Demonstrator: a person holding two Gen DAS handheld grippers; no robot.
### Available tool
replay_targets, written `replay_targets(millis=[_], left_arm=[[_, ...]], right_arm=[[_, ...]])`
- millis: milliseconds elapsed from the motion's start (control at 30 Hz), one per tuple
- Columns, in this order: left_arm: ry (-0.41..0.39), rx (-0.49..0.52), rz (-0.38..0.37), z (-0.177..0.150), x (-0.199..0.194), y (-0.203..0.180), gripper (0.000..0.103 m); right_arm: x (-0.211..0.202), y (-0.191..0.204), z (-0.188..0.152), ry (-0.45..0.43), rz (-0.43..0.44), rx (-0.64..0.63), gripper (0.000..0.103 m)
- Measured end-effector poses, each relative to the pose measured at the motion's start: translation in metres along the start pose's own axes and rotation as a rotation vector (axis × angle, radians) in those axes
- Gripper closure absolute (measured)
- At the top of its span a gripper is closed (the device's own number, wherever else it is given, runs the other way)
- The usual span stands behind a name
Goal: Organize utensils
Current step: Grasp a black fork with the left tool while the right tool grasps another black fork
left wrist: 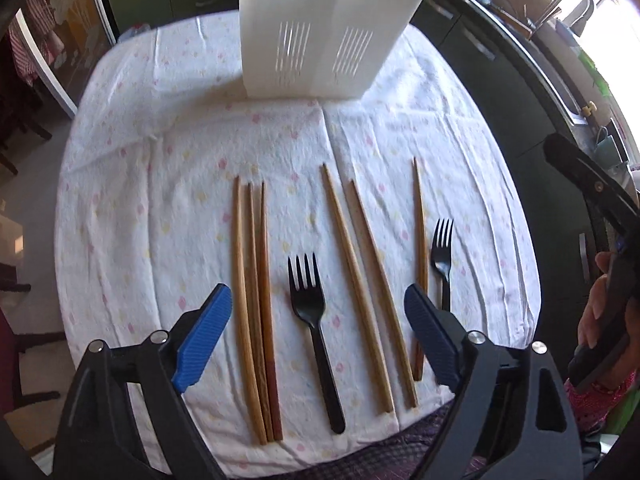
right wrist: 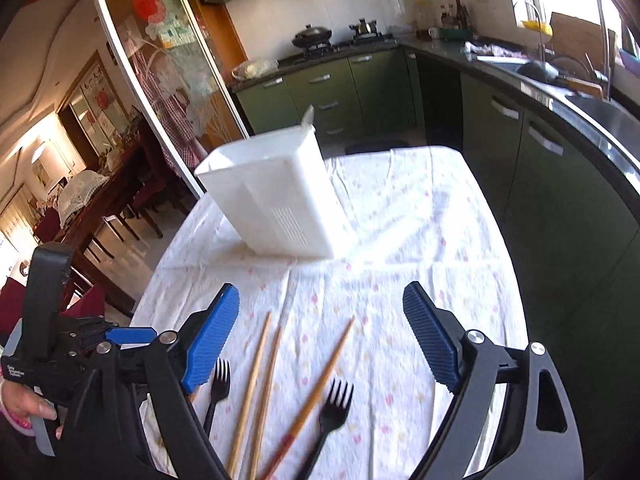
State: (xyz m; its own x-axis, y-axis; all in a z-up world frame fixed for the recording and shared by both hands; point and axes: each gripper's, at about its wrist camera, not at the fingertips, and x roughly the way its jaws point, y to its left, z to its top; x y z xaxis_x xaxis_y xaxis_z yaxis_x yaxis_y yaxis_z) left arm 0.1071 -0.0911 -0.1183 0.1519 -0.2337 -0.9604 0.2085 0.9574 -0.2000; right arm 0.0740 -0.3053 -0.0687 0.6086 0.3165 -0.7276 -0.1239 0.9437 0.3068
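Observation:
Several wooden chopsticks lie in a row on the white cloth: three together (left wrist: 254,308) at the left, a pair (left wrist: 362,292) in the middle, one (left wrist: 420,260) at the right. A black plastic fork (left wrist: 316,332) lies between the groups and a second black fork (left wrist: 442,256) lies at the right. A white slotted utensil holder (left wrist: 320,36) stands at the far side. My left gripper (left wrist: 318,336) is open above the near forks and chopsticks, holding nothing. My right gripper (right wrist: 320,340) is open and empty above chopsticks (right wrist: 256,384) and forks (right wrist: 332,412); the holder (right wrist: 276,200) stands beyond it.
The table (left wrist: 120,200) has a white patterned cloth. Green kitchen cabinets (right wrist: 360,92) and a dark counter with a sink (right wrist: 592,108) run along the far and right sides. A glass sliding door (right wrist: 168,80) and dining chairs are at the left.

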Motion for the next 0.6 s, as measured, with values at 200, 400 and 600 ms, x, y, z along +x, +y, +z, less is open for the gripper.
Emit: replay_targets(millis=[200,400,600], left_arm=[[0.187,-0.081,0.025,-0.019,0.039,-0.001,0.02],[0.23,-0.093,-0.023,-0.016,0.056,-0.013,0.047],[0.241,-0.106,0.023,-0.012,0.065,-0.016,0.058]], right_arm=[[-0.001,-0.031,-0.035,0.167,-0.025,0.034,0.02],[-0.001,-0.03,-0.041,0.224,-0.016,0.029,0.02],[0.029,-0.007,-0.047,0.42,-0.001,-0.01,0.043]])
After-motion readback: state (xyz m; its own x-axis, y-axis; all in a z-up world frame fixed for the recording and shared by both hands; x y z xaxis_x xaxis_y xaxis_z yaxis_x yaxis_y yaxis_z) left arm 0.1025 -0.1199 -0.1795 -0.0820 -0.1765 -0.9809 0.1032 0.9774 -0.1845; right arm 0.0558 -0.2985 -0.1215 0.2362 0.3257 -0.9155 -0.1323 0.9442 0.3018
